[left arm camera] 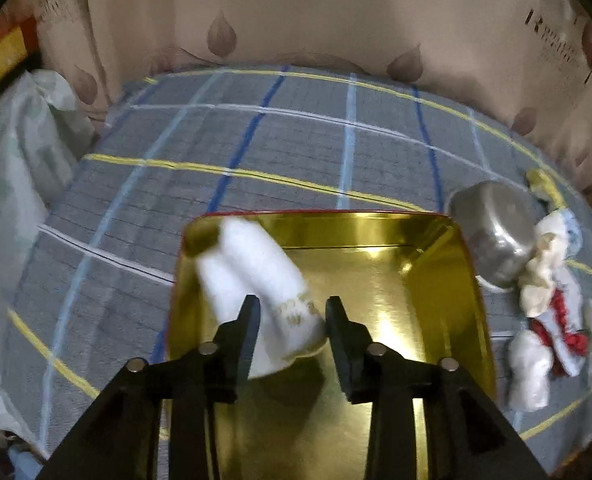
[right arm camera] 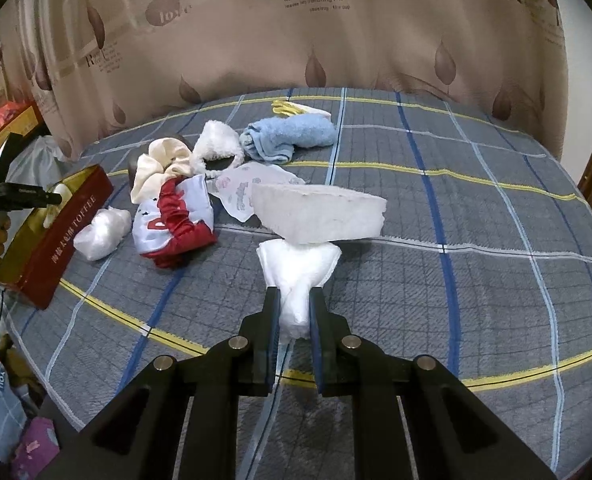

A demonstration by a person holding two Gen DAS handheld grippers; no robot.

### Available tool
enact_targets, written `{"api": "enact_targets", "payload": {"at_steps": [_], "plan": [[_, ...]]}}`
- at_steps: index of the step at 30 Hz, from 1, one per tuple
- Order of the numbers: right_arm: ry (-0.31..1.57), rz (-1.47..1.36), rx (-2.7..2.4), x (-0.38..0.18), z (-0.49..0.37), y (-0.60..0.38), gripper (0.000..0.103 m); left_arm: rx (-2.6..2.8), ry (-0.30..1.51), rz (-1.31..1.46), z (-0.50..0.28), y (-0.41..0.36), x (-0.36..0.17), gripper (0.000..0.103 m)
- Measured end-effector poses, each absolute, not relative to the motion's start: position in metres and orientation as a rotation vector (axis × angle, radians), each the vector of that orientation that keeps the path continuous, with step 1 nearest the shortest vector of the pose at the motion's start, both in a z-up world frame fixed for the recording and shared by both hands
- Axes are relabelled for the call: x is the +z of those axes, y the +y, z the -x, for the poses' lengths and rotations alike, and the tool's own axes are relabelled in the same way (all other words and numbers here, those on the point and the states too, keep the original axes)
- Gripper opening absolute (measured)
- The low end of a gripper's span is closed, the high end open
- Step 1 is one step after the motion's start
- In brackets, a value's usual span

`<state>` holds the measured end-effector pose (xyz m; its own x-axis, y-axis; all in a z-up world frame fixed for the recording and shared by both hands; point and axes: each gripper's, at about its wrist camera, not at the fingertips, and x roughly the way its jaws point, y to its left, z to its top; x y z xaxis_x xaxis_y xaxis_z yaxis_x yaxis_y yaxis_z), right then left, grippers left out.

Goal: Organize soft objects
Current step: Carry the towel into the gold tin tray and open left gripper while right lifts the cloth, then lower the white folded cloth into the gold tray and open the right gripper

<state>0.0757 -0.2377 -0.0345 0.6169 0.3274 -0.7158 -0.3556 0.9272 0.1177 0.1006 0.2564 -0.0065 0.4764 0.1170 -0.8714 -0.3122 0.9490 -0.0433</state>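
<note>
White sock [left arm camera: 256,280] lying inside the gold-lined toffee tin [left arm camera: 416,280], cuff end between the left gripper [left arm camera: 292,316], jaws apart and seemingly clear of it, though blur hides contact. Could snag on a pad and lift back out. Right gripper [right arm camera: 294,312] clamped on a white folded cloth [right arm camera: 300,268]; loose top fold might slip before reaching the tin. Blue towel [right arm camera: 288,138] waiting beyond.

The beige curtain [right arm camera: 296,40] behind the bed carries brown print: "love" in a round badge, and a large "R" starting "Rom…" over "feel", with smaller lines beneath too fine to read. The long red side of the gold-lined tin box [right arm camera: 62,236] says "TOFFEE" in gold after some unreadable characters.
</note>
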Motion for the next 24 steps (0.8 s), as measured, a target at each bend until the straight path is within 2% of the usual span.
{"api": "enact_targets", "payload": {"at_steps": [6, 15, 24], "plan": [[0.786, 0.031, 0.406, -0.018, -0.066, -0.239, 0.012, 0.344, 0.959, 0.017, -0.090, 0.235, 0.006, 0.054], [0.702, 0.050, 0.487, 0.026, -0.053, -0.212, 0.012, 0.351, 0.856, -0.081, -0.067, 0.208, 0.031, 0.055], [0.651, 0.036, 0.631, 0.066, -0.056, -0.161, 0.012, 0.388, 0.827, 0.028, -0.019, 0.204, 0.055, 0.055]]}}
